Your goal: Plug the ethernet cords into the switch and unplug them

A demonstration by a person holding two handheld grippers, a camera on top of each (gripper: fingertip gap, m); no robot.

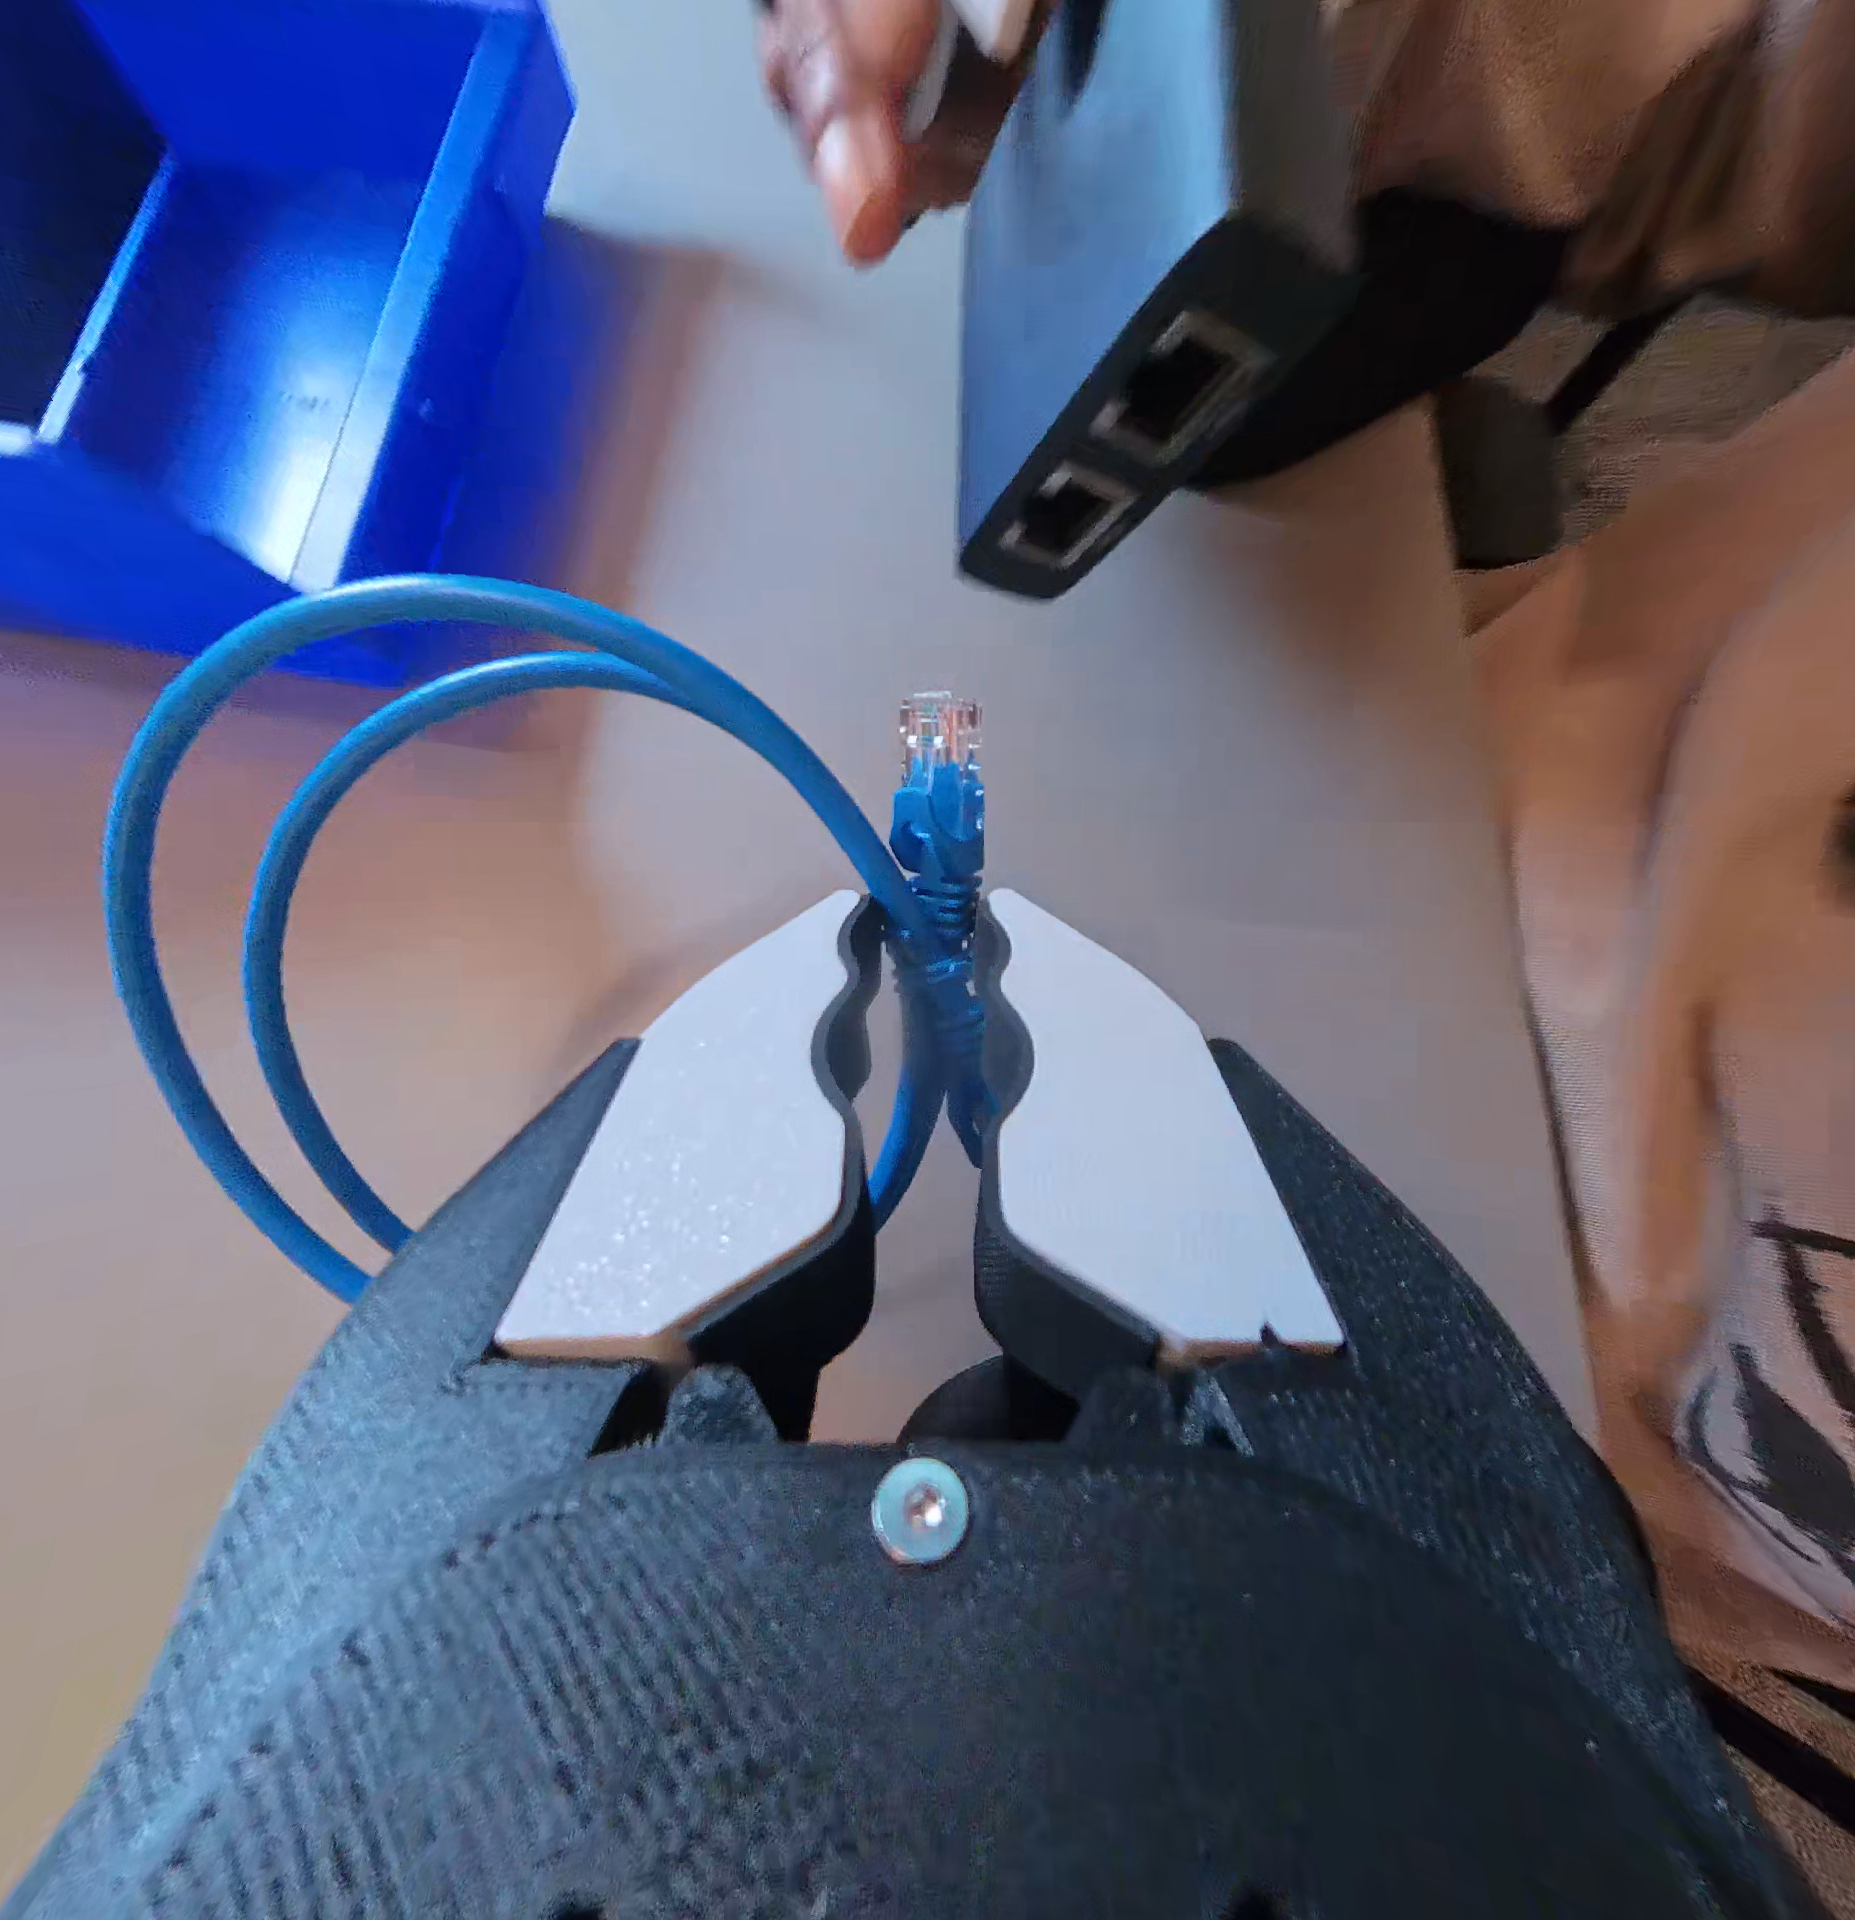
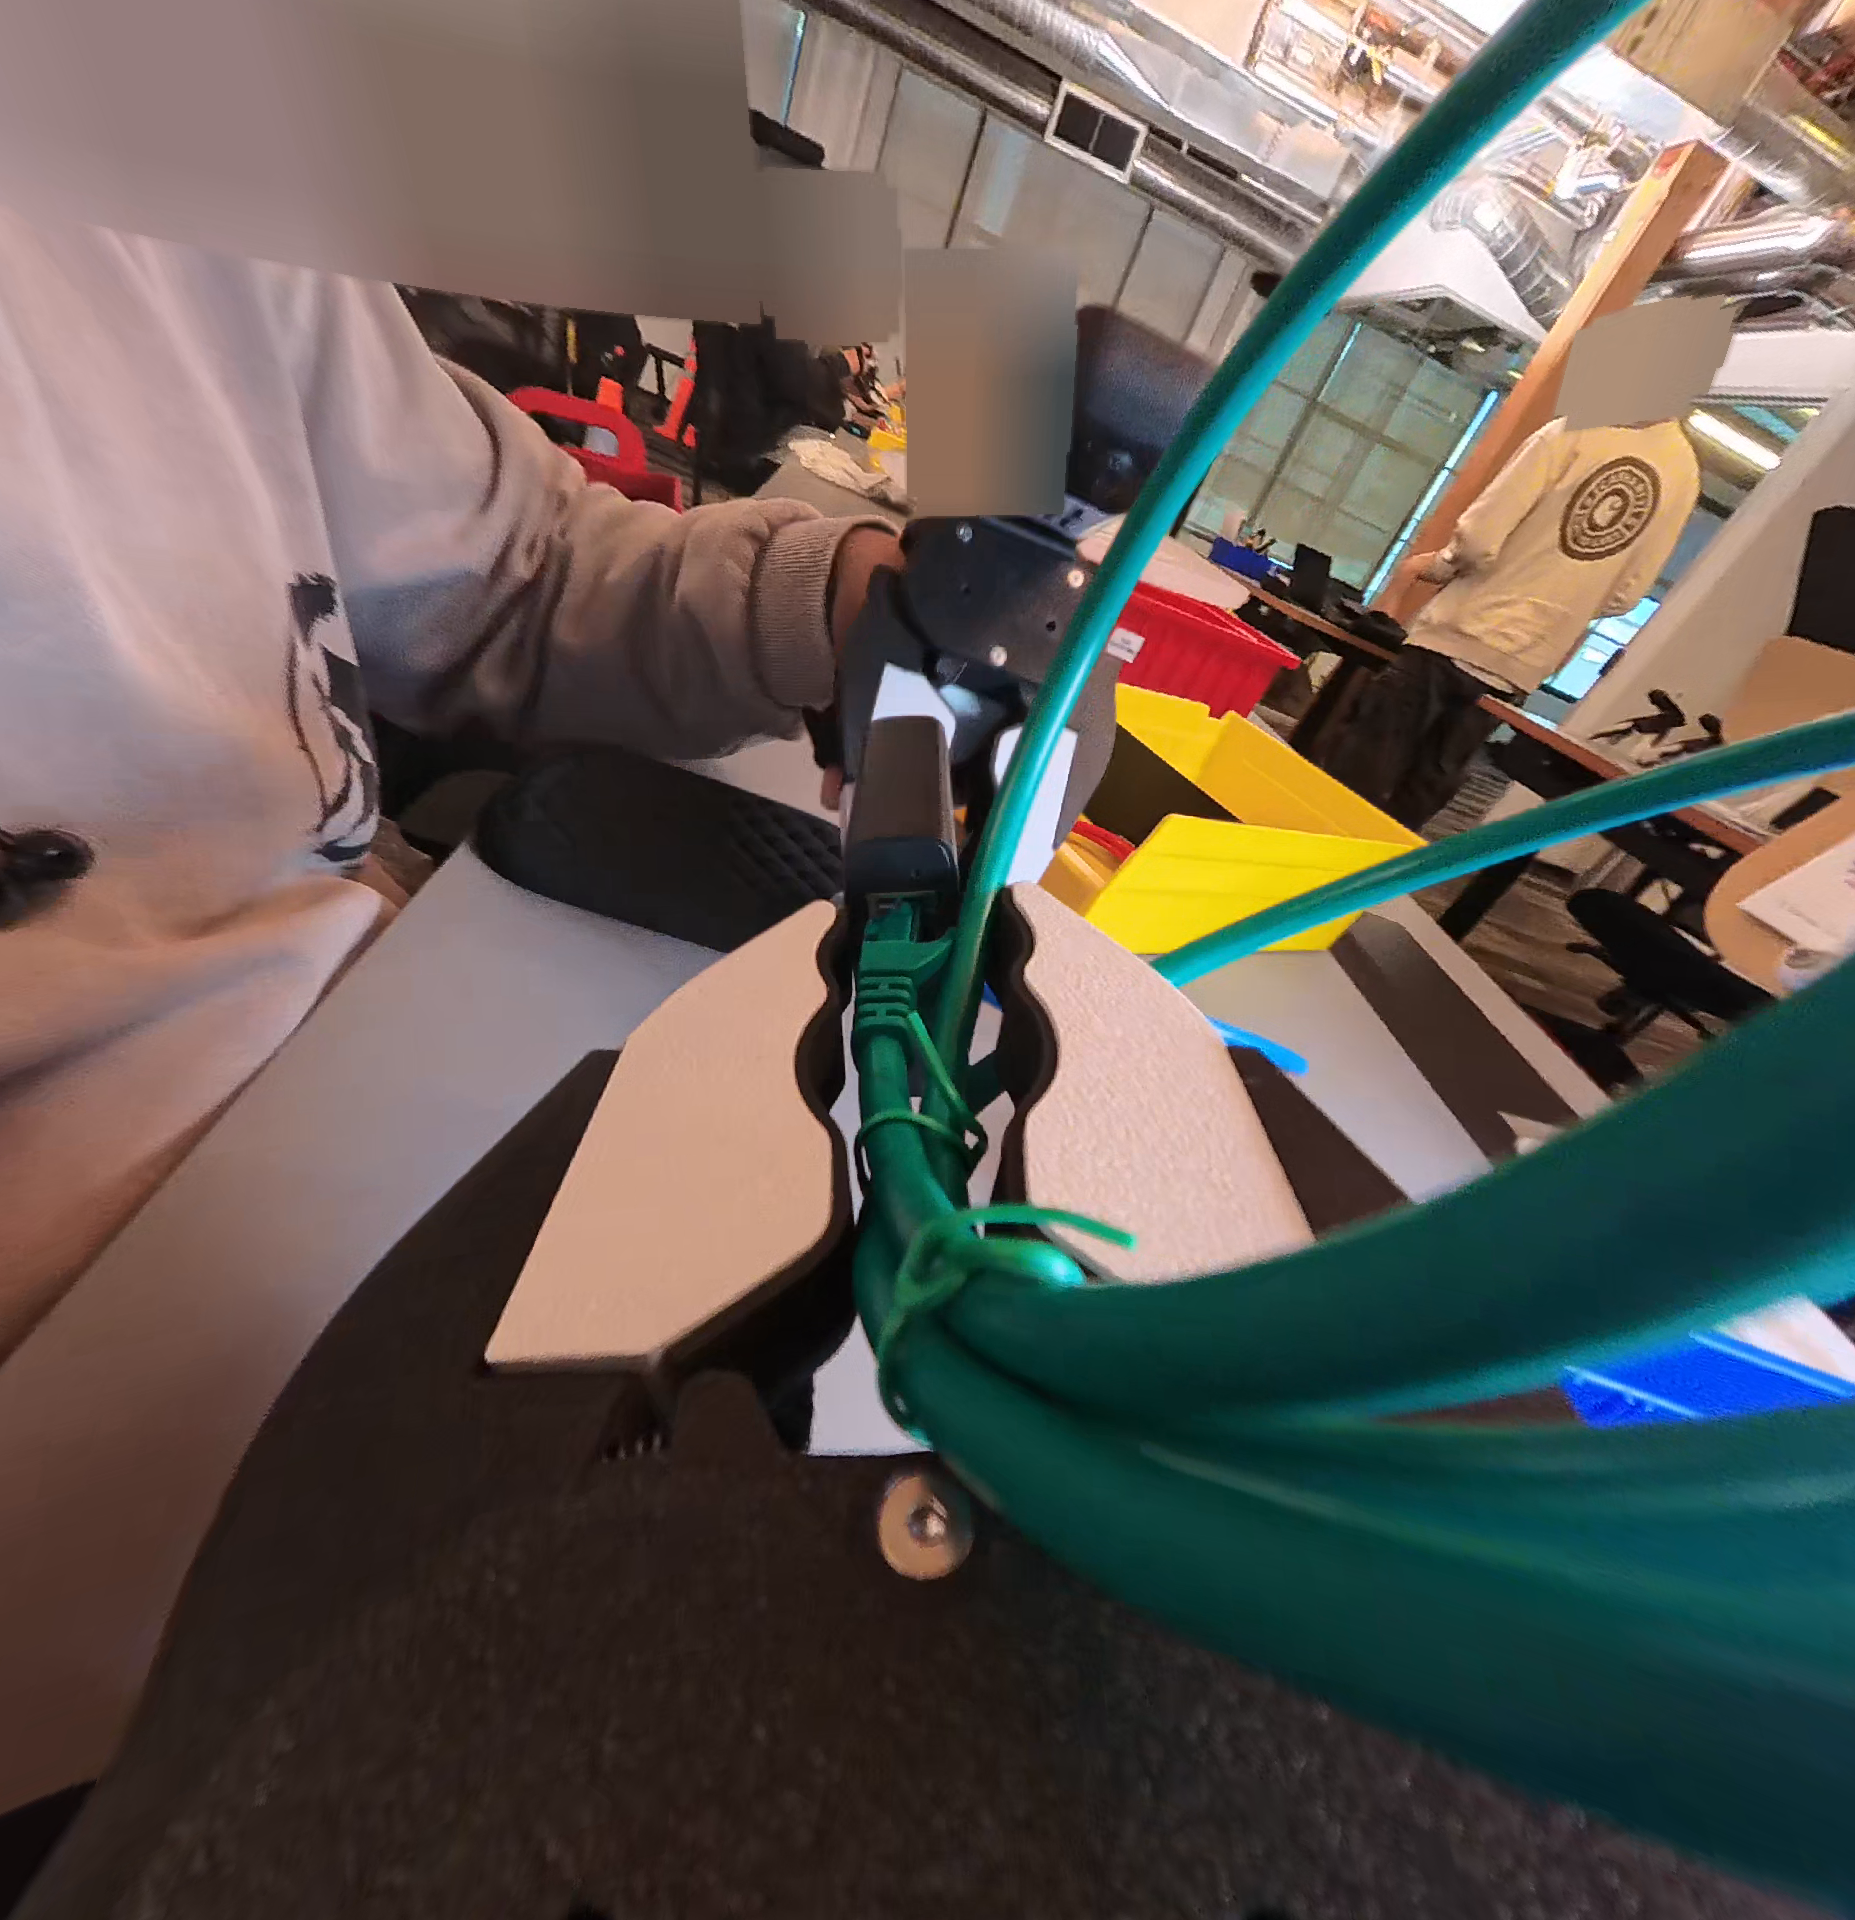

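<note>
In the left wrist view my left gripper (image 1: pixel 928 904) is shut on a blue ethernet cord (image 1: pixel 133 831). Its clear plug (image 1: pixel 938 727) sticks out past the fingertips, below the black switch (image 1: pixel 1089 312). The switch is held up in the air at the upper right, with two empty ports (image 1: pixel 1068 514) facing the plug. In the right wrist view my right gripper (image 2: pixel 918 904) is shut on a bundled green ethernet cord (image 2: pixel 1318 1351). Its plug (image 2: pixel 887 935) sits in the near end of the switch (image 2: pixel 902 790). Another hand-held gripper (image 2: pixel 985 603) grips the switch's far end.
A blue bin (image 1: pixel 279 312) stands on the pale table (image 1: pixel 694 520) at the upper left. A person's hand (image 1: pixel 850 156) and torso are close on the right. Yellow bins (image 2: pixel 1245 862) and a red bin (image 2: pixel 1193 644) stand behind the switch. Green cord loops cross the right wrist view.
</note>
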